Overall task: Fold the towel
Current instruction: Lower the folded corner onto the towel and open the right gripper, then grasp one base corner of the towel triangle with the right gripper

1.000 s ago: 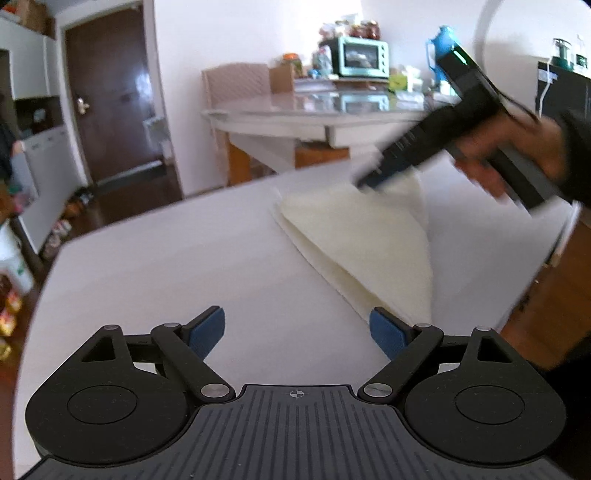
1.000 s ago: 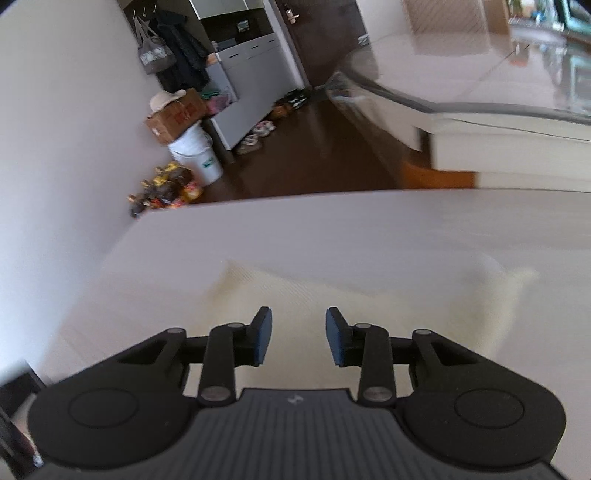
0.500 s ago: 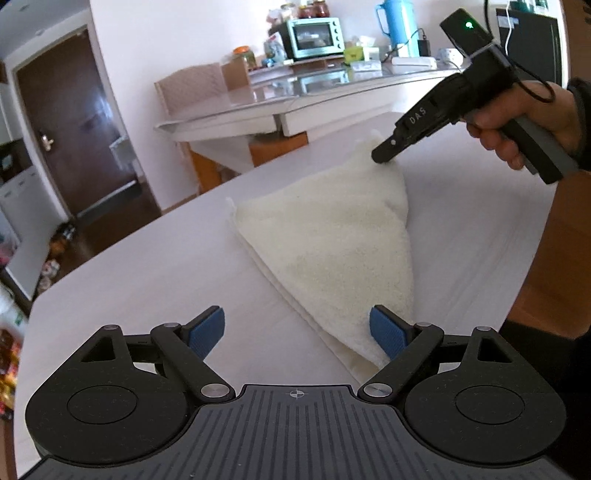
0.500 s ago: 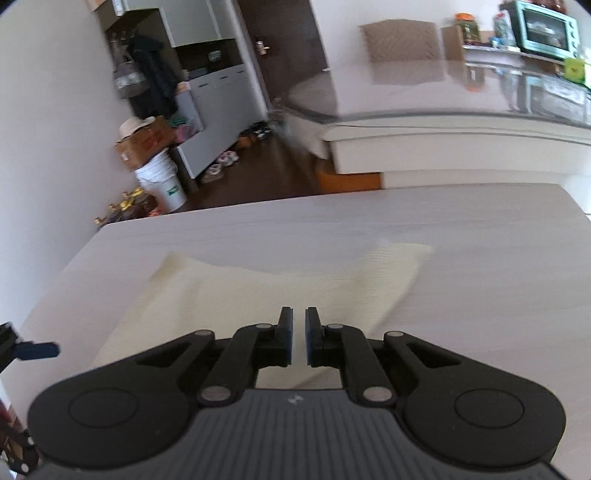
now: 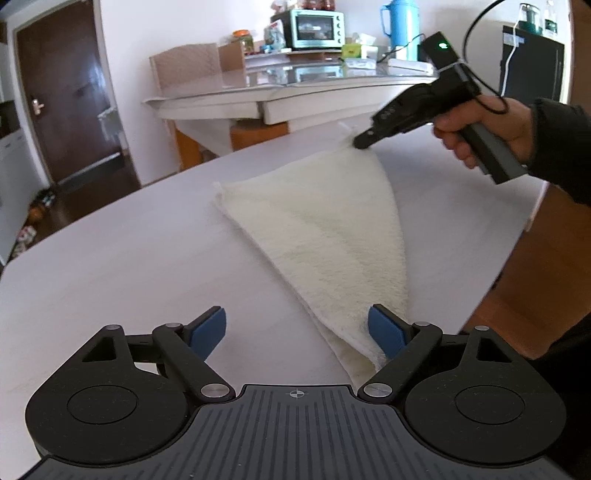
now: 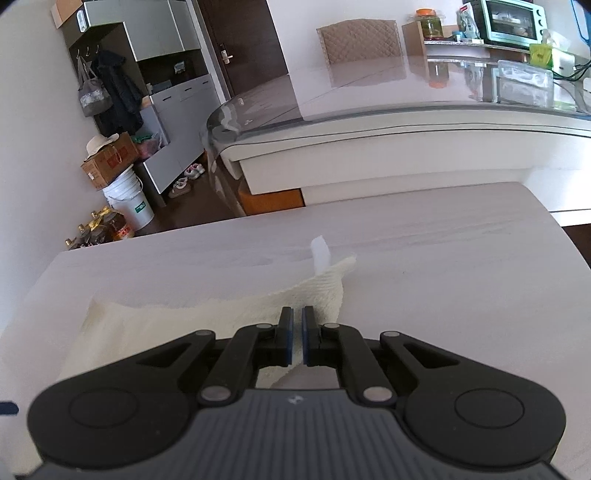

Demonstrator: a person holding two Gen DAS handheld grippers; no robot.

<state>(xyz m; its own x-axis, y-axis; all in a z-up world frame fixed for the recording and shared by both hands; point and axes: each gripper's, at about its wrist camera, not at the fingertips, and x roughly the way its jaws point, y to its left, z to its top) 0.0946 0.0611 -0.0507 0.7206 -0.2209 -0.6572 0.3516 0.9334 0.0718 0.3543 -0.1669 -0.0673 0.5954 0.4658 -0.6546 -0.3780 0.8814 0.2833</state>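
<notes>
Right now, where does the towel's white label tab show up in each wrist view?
Left wrist: the label tab pokes up at the towel's far corner, just left of the right gripper.
Right wrist: tab upper centre, beyond the gripper.
Shared landmark: teal toaster oven.

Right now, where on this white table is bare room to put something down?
The table is bare left of the towel, up to its far edge. Another bare strip lies between the towel and the right edge. The towel's far corner is crowded: the right gripper is shut on it.
</notes>
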